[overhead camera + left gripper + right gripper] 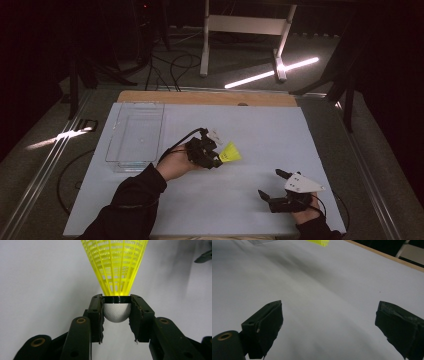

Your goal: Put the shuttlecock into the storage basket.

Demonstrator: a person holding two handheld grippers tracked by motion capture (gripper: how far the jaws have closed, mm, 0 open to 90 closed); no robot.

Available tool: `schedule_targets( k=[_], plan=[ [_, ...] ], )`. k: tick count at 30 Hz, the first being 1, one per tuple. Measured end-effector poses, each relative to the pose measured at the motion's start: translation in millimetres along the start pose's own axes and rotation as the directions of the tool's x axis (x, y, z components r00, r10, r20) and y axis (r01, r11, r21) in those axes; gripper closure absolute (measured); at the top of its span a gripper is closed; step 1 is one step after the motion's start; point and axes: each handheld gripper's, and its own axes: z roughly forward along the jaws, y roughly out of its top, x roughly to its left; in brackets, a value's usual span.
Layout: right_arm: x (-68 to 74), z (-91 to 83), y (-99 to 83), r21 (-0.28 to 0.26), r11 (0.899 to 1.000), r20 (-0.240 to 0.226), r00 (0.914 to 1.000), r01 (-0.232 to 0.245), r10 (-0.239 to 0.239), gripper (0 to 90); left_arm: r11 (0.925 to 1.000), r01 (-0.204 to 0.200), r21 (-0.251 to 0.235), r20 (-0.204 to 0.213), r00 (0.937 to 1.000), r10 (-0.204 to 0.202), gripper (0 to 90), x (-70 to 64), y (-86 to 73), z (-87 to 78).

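One shuttlecock [115, 267] in play, yellow skirt, white cork pinched between the left gripper [117, 312] jaws, so the skirt isn't crushed. It sits mid-table, just right of one clear bin [135, 135], likely its destination. Right gripper [329, 327] idles near the table [260, 200] edge, jaws spread wide, holding nothing.

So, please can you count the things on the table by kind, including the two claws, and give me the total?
Yellow shuttlecock, held in the left claw: 1
Clear plastic box: 1
Claws, the left one and the right claw: 2
Total: 4
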Motion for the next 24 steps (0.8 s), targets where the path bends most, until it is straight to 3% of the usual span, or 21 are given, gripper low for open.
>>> schedule_targets(
  k=[7, 15, 24],
  plan=[
    [0.1, 0.1, 0.2, -0.004, 1.0, -0.001, 1.0, -0.004, 0.004, 7.9, 0.9999, 0.014, -0.009, -0.008, 0.9999, -0.014, 66.0, 4.8, -3.0, -14.2],
    [-0.2, 0.1, 0.1, -0.002, 1.0, 0.0, 1.0, -0.007, 0.007, 7.9, 0.999, 0.032, -0.033, -0.047, 0.9984, -0.033, 66.1, 10.1, -8.0, -34.7],
    [-0.1, 0.6, 0.2, 0.001, 1.0, 0.002, 1.0, -0.005, 0.005, 7.9, 0.9967, 0.071, -0.039, -0.102, 0.992, -0.075, 66.1, 18.4, -21.2, -57.7]
  ],
)
